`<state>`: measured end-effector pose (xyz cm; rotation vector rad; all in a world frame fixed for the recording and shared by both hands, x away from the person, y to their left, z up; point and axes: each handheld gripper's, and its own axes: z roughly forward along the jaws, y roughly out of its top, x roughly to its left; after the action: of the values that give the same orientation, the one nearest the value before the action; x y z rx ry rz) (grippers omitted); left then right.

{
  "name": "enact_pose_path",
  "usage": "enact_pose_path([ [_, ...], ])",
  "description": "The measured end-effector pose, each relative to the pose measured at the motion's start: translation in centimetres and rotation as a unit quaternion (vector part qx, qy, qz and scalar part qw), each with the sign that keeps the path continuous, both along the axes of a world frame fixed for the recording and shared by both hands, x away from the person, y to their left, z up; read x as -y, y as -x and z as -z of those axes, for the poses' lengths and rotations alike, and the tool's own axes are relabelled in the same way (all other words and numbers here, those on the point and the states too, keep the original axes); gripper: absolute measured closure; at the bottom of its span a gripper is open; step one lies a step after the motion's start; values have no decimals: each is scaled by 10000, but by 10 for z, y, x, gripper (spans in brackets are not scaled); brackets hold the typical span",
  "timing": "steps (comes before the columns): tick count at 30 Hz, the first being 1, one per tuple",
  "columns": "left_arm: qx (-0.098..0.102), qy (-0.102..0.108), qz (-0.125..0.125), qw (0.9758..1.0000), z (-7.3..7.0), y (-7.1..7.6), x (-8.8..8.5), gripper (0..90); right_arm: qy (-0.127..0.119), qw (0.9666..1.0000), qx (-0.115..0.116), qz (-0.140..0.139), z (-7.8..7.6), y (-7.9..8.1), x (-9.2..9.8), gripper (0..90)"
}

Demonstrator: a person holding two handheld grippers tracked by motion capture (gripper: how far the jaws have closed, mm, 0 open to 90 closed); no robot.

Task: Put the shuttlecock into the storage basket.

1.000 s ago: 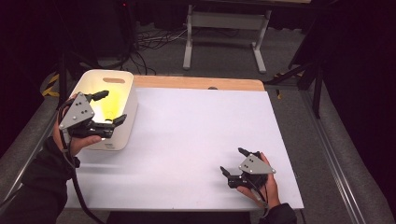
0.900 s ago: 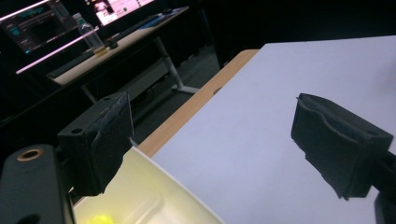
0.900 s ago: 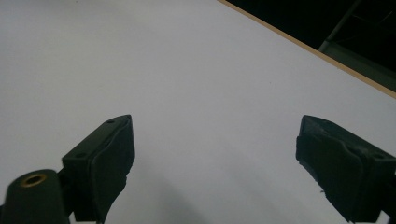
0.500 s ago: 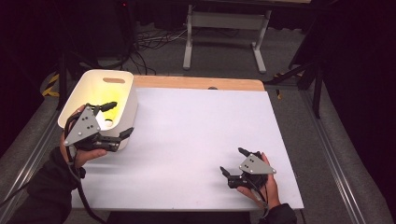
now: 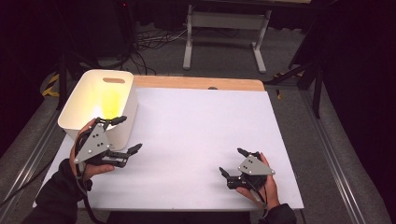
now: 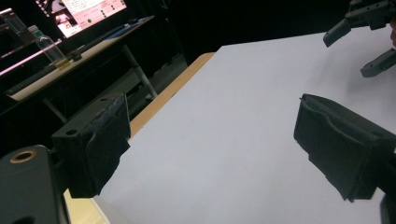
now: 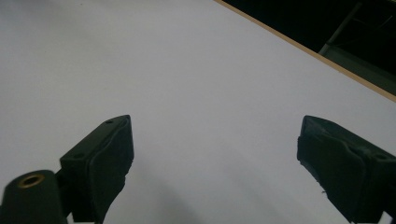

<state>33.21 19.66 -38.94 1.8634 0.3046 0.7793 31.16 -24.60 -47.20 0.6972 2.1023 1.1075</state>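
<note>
My left gripper (image 5: 128,134) hangs open just in front of a white bin (image 5: 84,91) at the table's left, one jaw near the bin's front wall and nothing between the jaws. In the left gripper view the gripper (image 6: 210,135) spreads wide over the white table sheet (image 6: 243,107), and the other gripper (image 6: 369,28) shows far off at the top right. My right gripper (image 5: 232,161) rests open low over the sheet near the front right, held by a hand. In its own view the right gripper (image 7: 215,154) frames bare white sheet (image 7: 187,70). A yellow glow lights the bin's inside.
The white sheet (image 5: 201,126) covers a wooden table whose back edge (image 5: 196,83) shows. Behind it a metal stand (image 5: 224,28) and cables lie on the dark floor. A side desk with a bottle (image 6: 46,44) and a screen (image 6: 88,11) appears in the left gripper view.
My left gripper has drawn back from over the bin toward the front and slightly right, ending in front of the bin. The right gripper has stayed put.
</note>
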Motion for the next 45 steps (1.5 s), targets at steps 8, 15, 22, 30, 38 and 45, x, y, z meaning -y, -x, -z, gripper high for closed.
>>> enact_pose_path([
  [8,-77,-108,85,9999,18,3,7,113,1,10000,9,-6,0,1,-1,118],
  [15,-146,-236,102,9996,32,5,11,113,30,10000,12,-21,0,1,-2,118],
  [22,-190,-372,133,9990,46,7,17,113,35,10000,32,-44,0,2,-3,118],
  [30,-330,-442,145,9984,60,8,15,111,40,10000,27,-80,1,3,-5,118],
  [38,-499,-459,91,9977,75,11,7,101,29,9999,35,-125,1,3,-6,118],
  [45,-714,-362,-142,9967,89,14,-7,100,-22,9999,44,-128,1,5,-6,116],
])
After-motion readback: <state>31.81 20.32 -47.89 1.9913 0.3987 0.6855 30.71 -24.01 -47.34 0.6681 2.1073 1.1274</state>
